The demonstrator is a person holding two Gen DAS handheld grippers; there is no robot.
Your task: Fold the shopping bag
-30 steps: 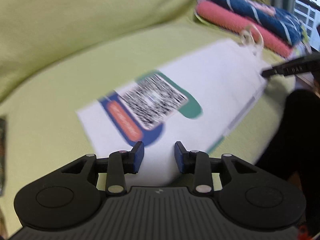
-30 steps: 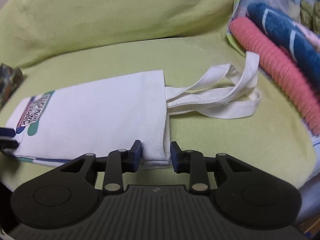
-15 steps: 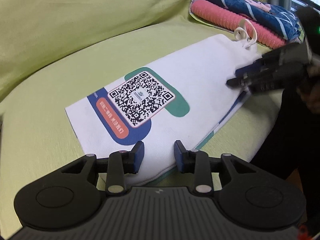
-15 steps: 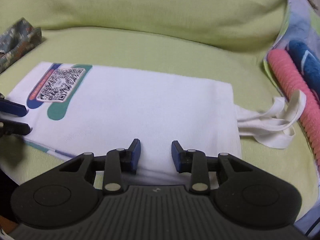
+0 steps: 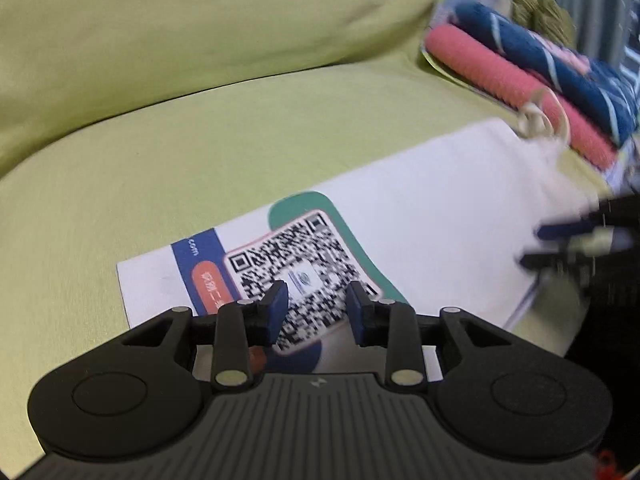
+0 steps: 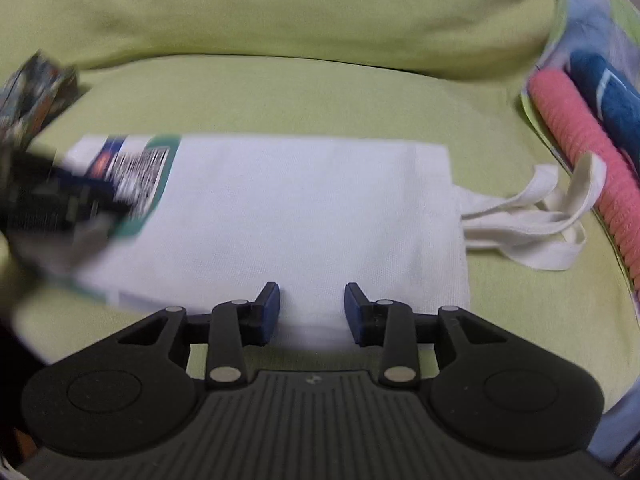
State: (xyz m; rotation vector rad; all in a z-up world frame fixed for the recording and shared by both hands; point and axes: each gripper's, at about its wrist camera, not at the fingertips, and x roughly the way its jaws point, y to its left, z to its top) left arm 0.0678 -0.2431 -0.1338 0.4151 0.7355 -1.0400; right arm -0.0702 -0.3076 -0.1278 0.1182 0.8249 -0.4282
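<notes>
Right, the white shopping bag lies flat across the middle of the frame on the green sofa seat, its printed end at the left and its cloth handles trailing off to the right. Those handles reach the edge of a pink rolled towel at the right side, with a blue towel just behind it. My right gripper is spread apart, gripping nothing, its blue pads over the bag's near edge at lower centre. Over on the left wrist view, my left gripper is also parted and empty, fingers hanging over the QR code print on the bag's left end; I can't tell whether the pads touch the fabric. That same gripper appears as a dark blur at the left edge of the right wrist view. At the upper left of that view sits a dark patterned object, too blurred to identify.
</notes>
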